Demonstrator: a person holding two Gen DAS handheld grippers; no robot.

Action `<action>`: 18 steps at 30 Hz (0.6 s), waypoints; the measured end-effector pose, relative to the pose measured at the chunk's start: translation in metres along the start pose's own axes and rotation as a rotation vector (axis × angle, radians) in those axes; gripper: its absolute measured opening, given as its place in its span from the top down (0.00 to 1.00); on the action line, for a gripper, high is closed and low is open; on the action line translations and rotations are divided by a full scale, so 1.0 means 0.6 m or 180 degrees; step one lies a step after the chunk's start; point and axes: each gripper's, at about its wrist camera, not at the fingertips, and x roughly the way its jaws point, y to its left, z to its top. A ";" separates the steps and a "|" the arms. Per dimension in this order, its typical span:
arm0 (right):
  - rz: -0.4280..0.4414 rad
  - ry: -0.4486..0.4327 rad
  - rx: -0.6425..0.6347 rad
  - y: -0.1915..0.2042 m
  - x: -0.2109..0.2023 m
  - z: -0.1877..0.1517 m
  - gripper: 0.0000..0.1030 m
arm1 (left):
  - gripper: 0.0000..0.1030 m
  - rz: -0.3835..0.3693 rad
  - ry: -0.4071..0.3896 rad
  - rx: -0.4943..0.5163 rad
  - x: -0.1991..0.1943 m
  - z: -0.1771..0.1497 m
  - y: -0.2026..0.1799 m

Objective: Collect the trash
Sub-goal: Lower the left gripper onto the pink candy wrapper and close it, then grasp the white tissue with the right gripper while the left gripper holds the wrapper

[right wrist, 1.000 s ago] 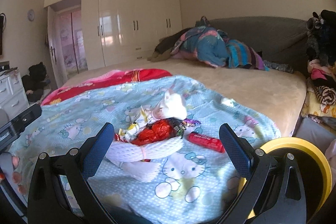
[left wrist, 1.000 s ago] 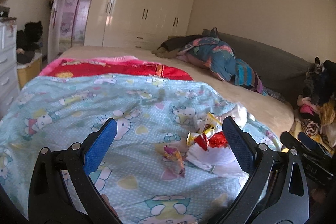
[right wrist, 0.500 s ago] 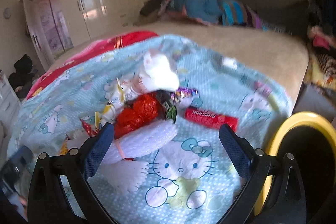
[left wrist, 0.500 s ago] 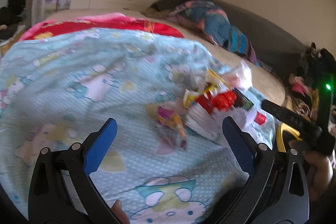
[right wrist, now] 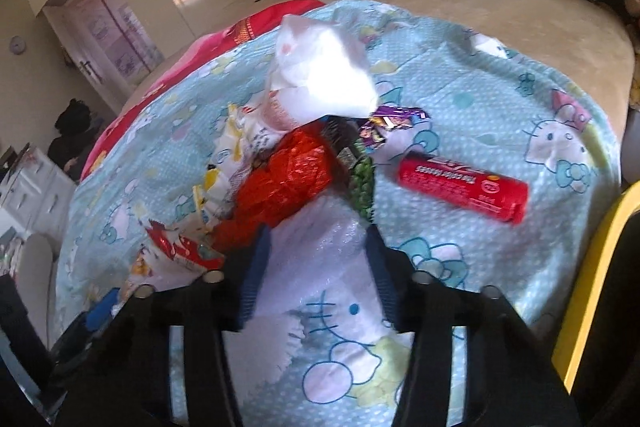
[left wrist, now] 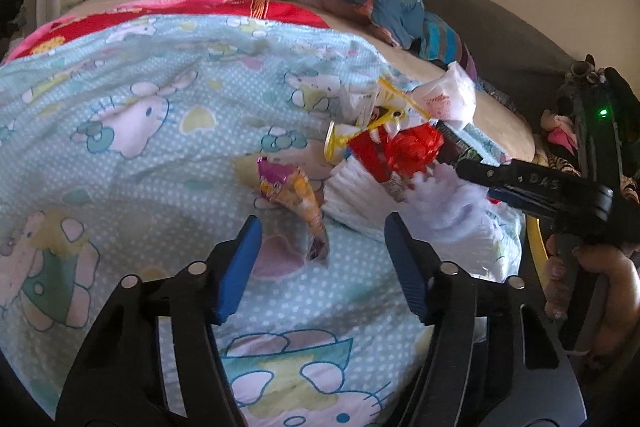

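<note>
- While the pile of trash sits near the right-hand edge of the light blue cartoon-cat blanket (left wrist: 168, 155), both tools are closing in on it.
- Left gripper (left wrist: 320, 259) has its blue pads spread, with the tip of the pink-and-orange cone-shaped snack wrapper (left wrist: 294, 193) lying between them, not pinched yet as far as I can tell.
- Right gripper (right wrist: 316, 263) is partly spread around the white ribbed foam sheet (right wrist: 320, 247); whether the pads touch it, I can't tell, it's blurry.
- Just behind that foam is the crumpled red foil wrapper (right wrist: 288, 179), then the white crumpled plastic bag (right wrist: 320, 79) on top of the heap. The red cylindrical snack tube (right wrist: 460, 187) lies alone beside the pile, closer to the blanket's edge.
- Yellow-rimmed bin (right wrist: 592, 267) is right off that edge, so the drop should be short.
- My take: push the left pads down into the blanket a bit so the thin wrapper doesn't slip out, and grab the wider part rather than the tip.
- Foam is squashy, so bite deep on the right or it'll peel free and drag the foil along.
</note>
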 end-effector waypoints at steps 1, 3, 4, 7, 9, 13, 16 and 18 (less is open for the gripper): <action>0.0036 0.0018 -0.0016 0.001 0.000 -0.001 0.68 | 0.50 -0.0002 0.0019 -0.0031 0.002 -0.001 0.003; 0.0075 0.0041 -0.0054 0.005 -0.002 -0.005 0.70 | 0.57 -0.0002 0.0054 -0.0097 0.006 -0.007 0.009; 0.0084 0.0036 -0.0074 0.009 -0.003 -0.007 0.73 | 0.60 0.0003 0.0066 -0.0111 0.008 -0.008 0.011; 0.0093 -0.0033 -0.0094 0.011 -0.015 -0.012 0.82 | 0.75 0.0004 0.0070 -0.0142 0.009 -0.006 0.019; 0.0093 -0.0115 -0.0093 0.011 -0.026 -0.014 0.83 | 0.81 -0.0010 0.0047 -0.0163 0.007 -0.004 0.022; 0.0115 -0.0250 -0.0060 0.010 -0.045 -0.014 0.84 | 0.93 -0.0029 0.0010 -0.0162 0.003 0.000 0.025; 0.0145 -0.0332 -0.0042 0.012 -0.061 -0.013 0.85 | 0.93 -0.0021 -0.0073 -0.0177 -0.011 0.003 0.029; 0.0158 -0.0394 -0.0032 0.012 -0.072 -0.012 0.85 | 0.94 -0.0023 -0.0116 -0.0204 -0.020 0.007 0.033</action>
